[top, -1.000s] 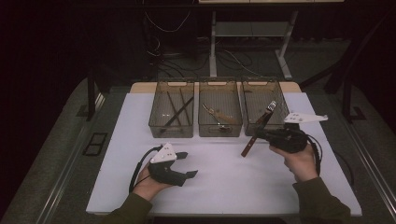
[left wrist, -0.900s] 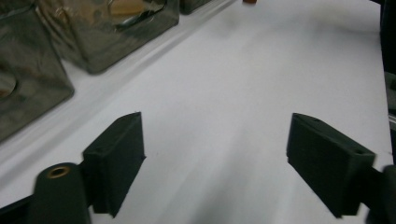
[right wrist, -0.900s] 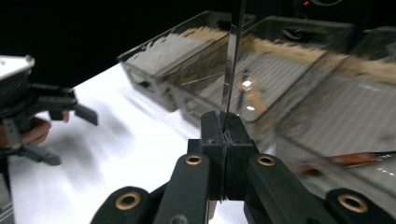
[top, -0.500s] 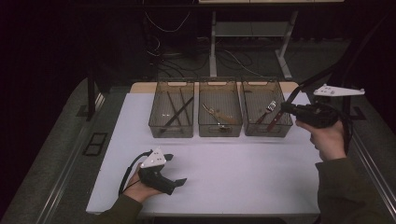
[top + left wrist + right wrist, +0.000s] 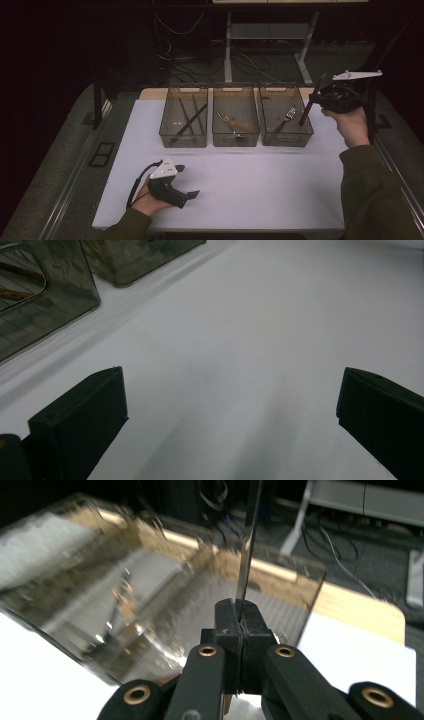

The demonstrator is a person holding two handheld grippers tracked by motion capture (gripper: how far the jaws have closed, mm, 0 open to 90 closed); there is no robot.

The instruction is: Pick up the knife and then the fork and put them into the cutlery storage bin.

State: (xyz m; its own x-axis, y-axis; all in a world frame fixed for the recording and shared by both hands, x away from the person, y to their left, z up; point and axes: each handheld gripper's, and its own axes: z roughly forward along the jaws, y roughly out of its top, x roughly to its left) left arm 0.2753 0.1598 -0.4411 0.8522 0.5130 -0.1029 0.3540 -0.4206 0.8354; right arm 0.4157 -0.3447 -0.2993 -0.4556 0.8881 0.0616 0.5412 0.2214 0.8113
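Note:
My right gripper (image 5: 316, 100) is raised at the far right, just beyond the right bin's (image 5: 287, 141) outer corner. It is shut on a knife (image 5: 304, 113), which slants down toward that bin. In the right gripper view the thin blade (image 5: 248, 545) rises from between the closed jaws of my right gripper (image 5: 243, 612), and the bin (image 5: 165, 605) lies blurred behind. My left gripper (image 5: 189, 180) rests low at the front left of the white table (image 5: 260, 190). Its jaws have just been opening and stand wide. In its own view my left gripper (image 5: 230, 405) has only bare table between them.
Three clear bins stand in a row at the back of the table. The left bin (image 5: 170, 136) holds dark sticks, the middle bin (image 5: 235, 142) a tong-like tool, and the right one a small utensil (image 5: 289, 115). Dark floor, cables and a desk frame (image 5: 300, 35) lie beyond.
The right hand has carried the knife up and to the right, from in front of the right bin to beside its outer corner. The left gripper's jaws opened wider; that hand barely moved.

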